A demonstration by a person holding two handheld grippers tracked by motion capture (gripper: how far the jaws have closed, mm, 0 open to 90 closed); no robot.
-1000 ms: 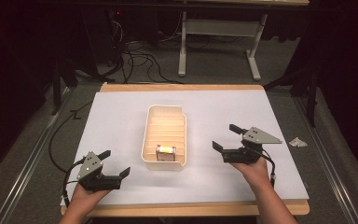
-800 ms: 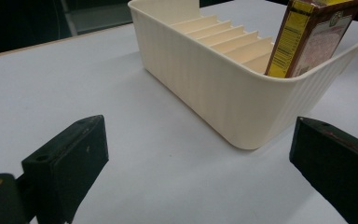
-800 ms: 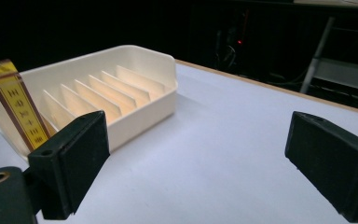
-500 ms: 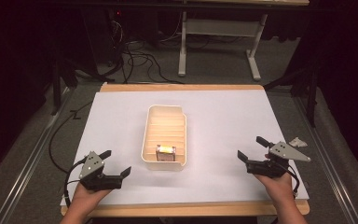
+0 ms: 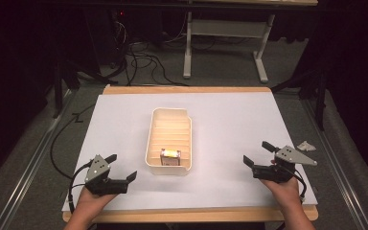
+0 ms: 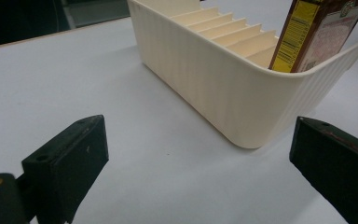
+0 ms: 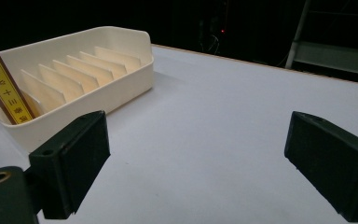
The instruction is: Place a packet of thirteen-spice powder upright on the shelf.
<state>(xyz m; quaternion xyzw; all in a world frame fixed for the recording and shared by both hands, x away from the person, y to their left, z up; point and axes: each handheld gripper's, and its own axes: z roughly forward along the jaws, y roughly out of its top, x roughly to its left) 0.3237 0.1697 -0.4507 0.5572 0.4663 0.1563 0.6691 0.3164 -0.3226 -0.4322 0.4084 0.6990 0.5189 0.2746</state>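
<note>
The right gripper (image 5: 261, 155) has drawn back from beside the tray (image 5: 169, 114) to the table's near right corner, jaws wide and empty like the left gripper's (image 5: 122, 166), leaving the packet (image 5: 170, 156) upright in the tray's nearest slot, apparently placed.

White-topped table (image 5: 230, 120); cream slotted tray (image 5: 154, 143)
</note>
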